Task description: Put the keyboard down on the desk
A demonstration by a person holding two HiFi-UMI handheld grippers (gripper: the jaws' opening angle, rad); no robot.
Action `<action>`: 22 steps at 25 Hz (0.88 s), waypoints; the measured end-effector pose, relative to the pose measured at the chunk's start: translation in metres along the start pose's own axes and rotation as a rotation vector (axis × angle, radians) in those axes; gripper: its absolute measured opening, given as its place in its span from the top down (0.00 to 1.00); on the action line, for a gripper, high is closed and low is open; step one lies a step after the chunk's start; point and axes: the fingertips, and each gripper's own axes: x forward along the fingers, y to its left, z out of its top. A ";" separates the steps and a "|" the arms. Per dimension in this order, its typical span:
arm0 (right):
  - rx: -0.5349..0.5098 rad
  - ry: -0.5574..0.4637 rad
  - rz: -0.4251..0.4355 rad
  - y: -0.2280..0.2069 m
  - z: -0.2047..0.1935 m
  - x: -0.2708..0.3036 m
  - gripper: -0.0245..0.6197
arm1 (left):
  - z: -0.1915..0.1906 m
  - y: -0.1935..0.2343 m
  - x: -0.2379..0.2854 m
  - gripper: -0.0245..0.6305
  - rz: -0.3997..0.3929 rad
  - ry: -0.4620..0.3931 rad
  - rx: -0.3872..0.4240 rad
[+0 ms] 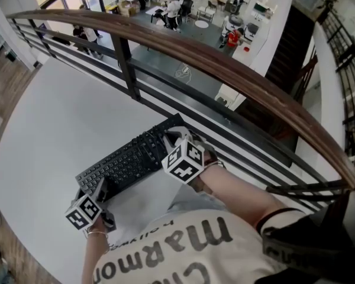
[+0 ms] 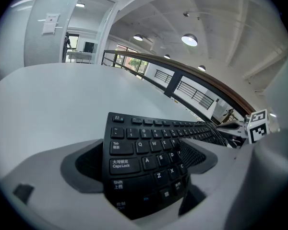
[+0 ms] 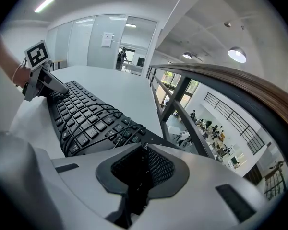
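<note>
Left gripper [image 1: 100,189] clamps the Shift-key end of the black plastic keyboard [image 1: 127,161], right gripper [image 1: 173,139] pinches its cable-wrapped far end, over the white round desk [image 1: 53,117]

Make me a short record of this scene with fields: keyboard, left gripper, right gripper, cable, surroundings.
keyboard: black keyboard, lying across the white desk; resting or lifted, cannot tell
left gripper: left gripper shut on the Caps Lock end
right gripper: right gripper shut on the opposite end
cable: cable looped around the keyboard near the right gripper
surroundings: railing with brown handrail beyond the desk edge
</note>
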 end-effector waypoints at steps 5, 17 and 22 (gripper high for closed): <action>0.000 -0.001 0.010 0.004 -0.001 0.001 0.88 | 0.006 0.003 -0.006 0.25 0.136 -0.024 0.201; 0.009 -0.002 0.011 0.004 -0.001 -0.002 0.88 | 0.011 0.001 -0.008 0.25 0.146 -0.039 0.228; 0.011 -0.003 0.011 0.003 -0.001 0.000 0.88 | 0.011 0.001 -0.007 0.25 0.142 -0.039 0.230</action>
